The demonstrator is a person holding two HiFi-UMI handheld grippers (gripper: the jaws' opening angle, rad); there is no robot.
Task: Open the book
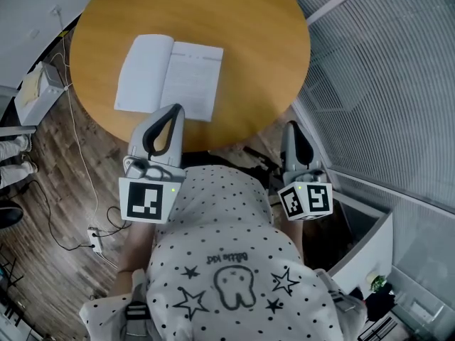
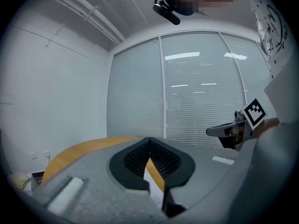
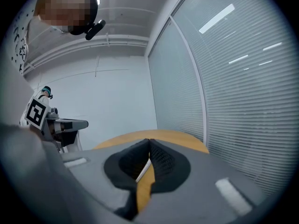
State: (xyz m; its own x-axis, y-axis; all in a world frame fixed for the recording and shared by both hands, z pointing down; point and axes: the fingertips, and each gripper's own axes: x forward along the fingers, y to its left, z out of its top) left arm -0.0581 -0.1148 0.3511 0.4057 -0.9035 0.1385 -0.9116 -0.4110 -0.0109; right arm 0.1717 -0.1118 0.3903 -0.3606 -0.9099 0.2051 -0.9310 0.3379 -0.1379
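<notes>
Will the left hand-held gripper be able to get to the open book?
Probably yes. The left hand-held gripper, jaws shut, is right by the near edge of the book on the table, and nothing stands between them.

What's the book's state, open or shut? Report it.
Open: the book lies spread flat on the table, two pages showing beside a centre fold.
</notes>
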